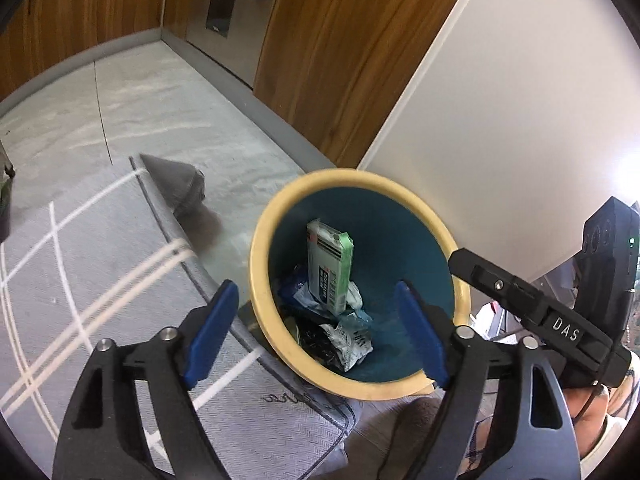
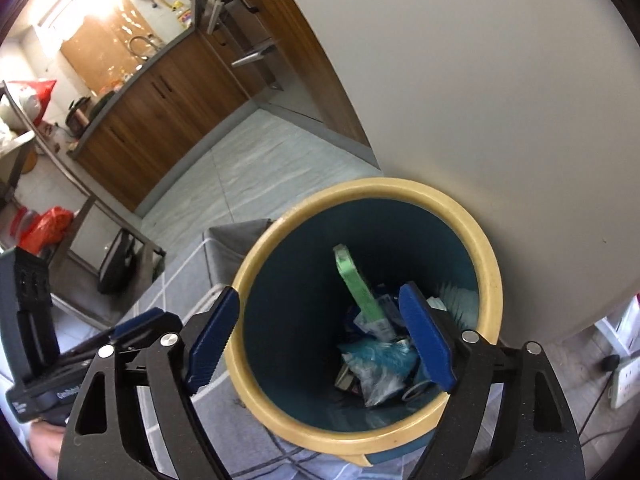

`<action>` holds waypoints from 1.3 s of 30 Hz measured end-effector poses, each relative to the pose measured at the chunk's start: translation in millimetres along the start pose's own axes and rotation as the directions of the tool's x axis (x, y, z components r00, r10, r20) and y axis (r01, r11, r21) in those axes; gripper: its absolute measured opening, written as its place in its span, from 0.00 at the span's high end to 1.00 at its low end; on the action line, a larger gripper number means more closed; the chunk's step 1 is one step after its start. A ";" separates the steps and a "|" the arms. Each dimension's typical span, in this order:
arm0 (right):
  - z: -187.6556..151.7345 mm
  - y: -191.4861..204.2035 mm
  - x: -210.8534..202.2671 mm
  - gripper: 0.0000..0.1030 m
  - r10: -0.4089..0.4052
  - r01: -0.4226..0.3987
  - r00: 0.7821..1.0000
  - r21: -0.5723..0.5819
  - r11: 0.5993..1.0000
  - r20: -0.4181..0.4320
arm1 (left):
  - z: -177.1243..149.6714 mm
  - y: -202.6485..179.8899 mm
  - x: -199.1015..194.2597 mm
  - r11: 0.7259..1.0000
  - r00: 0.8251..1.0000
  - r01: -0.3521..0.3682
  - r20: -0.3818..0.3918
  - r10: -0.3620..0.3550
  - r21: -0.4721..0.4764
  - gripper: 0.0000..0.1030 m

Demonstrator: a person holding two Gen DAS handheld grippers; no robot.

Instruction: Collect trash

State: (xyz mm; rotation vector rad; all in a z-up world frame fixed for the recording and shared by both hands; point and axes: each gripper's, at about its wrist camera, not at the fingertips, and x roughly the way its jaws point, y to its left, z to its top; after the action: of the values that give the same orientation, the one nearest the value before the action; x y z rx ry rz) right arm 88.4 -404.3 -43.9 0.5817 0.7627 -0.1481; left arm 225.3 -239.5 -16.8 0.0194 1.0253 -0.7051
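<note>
A teal trash bin with a cream rim (image 1: 260,248) (image 2: 490,264) stands on the floor against a white wall. Inside it a white and green carton (image 1: 330,268) (image 2: 358,284) stands upright on crumpled wrappers (image 1: 348,340) and plastic bags (image 2: 380,364). My left gripper (image 1: 320,336) hovers over the bin's near rim, open and empty. My right gripper (image 2: 320,336) hovers over the bin from the other side, open and empty. The right gripper's body (image 1: 560,320) shows in the left wrist view, and the left gripper's body (image 2: 44,356) in the right wrist view.
A grey rug with white lines (image 1: 92,264) lies left of the bin, one corner folded up (image 1: 176,184). Wooden cabinets (image 1: 332,64) and a steel appliance (image 1: 224,12) line the far side. A metal rack with red bags (image 2: 44,224) stands left. A power strip (image 2: 624,380) lies right.
</note>
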 end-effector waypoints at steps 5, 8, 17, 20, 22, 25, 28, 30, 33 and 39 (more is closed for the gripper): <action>0.7 4.8 -19.6 0.15 -0.002 0.003 0.999 -0.041 0.999 0.034 | 2.0 -7.0 -19.8 1.000 0.998 -0.020 0.063 0.020 0.010 0.09; -0.2 4.9 -35.9 0.14 -0.013 0.017 0.998 -0.064 0.998 0.065 | -0.8 -18.0 -32.8 0.998 0.992 -0.052 0.118 0.048 0.032 0.07; -7.0 -0.6 -96.1 0.08 -0.056 0.082 0.979 -0.125 0.989 0.198 | -17.6 -60.5 -61.4 0.976 0.958 -0.174 0.253 0.136 0.135 0.06; -12.7 1.0 -108.9 0.07 -0.065 0.102 0.972 -0.157 0.982 0.225 | -25.1 -73.2 -70.1 0.967 0.949 -0.196 0.281 0.146 0.160 0.06; -16.3 2.2 -116.5 0.07 -0.071 0.114 0.968 -0.170 0.979 0.240 | -29.7 -79.4 -75.0 0.966 0.945 -0.200 0.291 0.147 0.163 0.06; -21.6 2.8 -126.9 0.06 -0.080 0.133 0.962 -0.189 0.973 0.263 | -36.7 -83.6 -81.5 0.968 0.943 -0.197 0.301 0.143 0.157 0.06; -27.4 2.3 -137.8 0.05 -0.086 0.146 0.955 -0.196 0.970 0.283 | -41.5 -85.4 -86.8 0.969 0.937 -0.201 0.319 0.146 0.144 0.06; -30.8 3.1 -143.8 0.05 -0.095 0.161 0.950 -0.206 0.965 0.299 | -43.4 -87.4 -89.5 0.968 0.931 -0.210 0.330 0.155 0.137 0.06; -35.7 3.6 -150.8 0.05 -0.100 0.174 0.943 -0.216 0.961 0.317 | -45.1 -90.4 -92.4 0.967 0.926 -0.210 0.346 0.149 0.143 0.06; -38.9 3.4 -154.7 0.05 -0.103 0.183 0.939 -0.226 0.957 0.327 | -45.3 -95.0 -94.5 0.966 0.924 -0.206 0.357 0.139 0.155 0.06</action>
State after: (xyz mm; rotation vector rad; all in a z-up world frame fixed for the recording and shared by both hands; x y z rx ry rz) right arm -45.7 -392.4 41.7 0.2482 0.5035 -0.2677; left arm 108.0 -248.9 61.8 0.1470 0.6086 -0.6156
